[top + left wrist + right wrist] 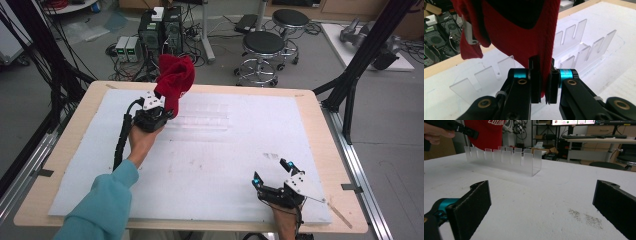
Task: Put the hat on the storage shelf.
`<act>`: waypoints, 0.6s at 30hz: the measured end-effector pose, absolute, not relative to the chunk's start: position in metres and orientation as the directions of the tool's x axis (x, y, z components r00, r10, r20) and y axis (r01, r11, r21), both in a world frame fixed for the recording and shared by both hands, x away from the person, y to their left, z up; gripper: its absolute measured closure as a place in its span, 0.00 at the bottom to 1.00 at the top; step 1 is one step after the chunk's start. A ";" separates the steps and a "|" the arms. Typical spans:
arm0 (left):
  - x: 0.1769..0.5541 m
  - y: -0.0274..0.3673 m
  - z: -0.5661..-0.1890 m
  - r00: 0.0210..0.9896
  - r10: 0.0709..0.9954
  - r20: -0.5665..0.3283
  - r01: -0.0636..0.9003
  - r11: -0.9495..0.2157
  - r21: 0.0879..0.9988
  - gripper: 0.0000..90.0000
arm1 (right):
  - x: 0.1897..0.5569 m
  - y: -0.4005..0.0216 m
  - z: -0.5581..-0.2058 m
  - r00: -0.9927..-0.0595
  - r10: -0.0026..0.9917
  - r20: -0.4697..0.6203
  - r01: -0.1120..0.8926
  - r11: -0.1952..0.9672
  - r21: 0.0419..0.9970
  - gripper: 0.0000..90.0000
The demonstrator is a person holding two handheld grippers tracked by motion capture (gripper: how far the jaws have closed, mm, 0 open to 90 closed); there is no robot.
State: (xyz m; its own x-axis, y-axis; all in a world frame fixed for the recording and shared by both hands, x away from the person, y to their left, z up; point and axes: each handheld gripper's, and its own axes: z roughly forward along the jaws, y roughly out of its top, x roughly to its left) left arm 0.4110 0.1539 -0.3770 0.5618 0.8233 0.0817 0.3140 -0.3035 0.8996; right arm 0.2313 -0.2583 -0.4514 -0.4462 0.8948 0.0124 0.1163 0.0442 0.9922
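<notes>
A red cloth (175, 80) was held up above the far left part of the counter (65, 145). It was lifted off the white mat (220, 160) and hung in folds. In the left gripper view, the cloth (519, 40) was seen hanging down between the two black jaws, and a thick seam of it was pinched there. The left gripper (159, 111) was clamped on the cloth, with its jaws pressed close together on the fabric. It was held by a hand (142, 140) that came out of a teal sleeve (105, 200).

Just beside and below the cloth, a clear rack (202, 117) with upright slots was set on the mat. In the left gripper view the rack (584, 42) was seen right behind the cloth. In the right gripper view the rack (506, 160) stood far off, with the cloth (486, 132) behind it.

The right gripper (272, 175) was kept low at the near right corner of the mat, well apart from the cloth and the rack. Its jaws were wide apart, and nothing was held between them.

Past the counter, two stools (265, 50) and some computer boxes (160, 32) were seen on the floor.
</notes>
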 end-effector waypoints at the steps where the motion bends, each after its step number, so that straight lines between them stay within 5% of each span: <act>1: 0.411 0.154 -0.380 0.559 0.826 0.074 0.318 -0.296 0.901 0.95 | 0.231 -0.258 -0.452 -0.446 0.895 0.009 0.114 0.046 0.992 0.01; 18: 0.404 0.149 -0.400 0.557 0.820 0.128 0.313 -0.350 0.883 0.95 | 0.230 -0.262 -0.452 -0.451 0.891 0.054 0.115 -0.002 0.993 0.01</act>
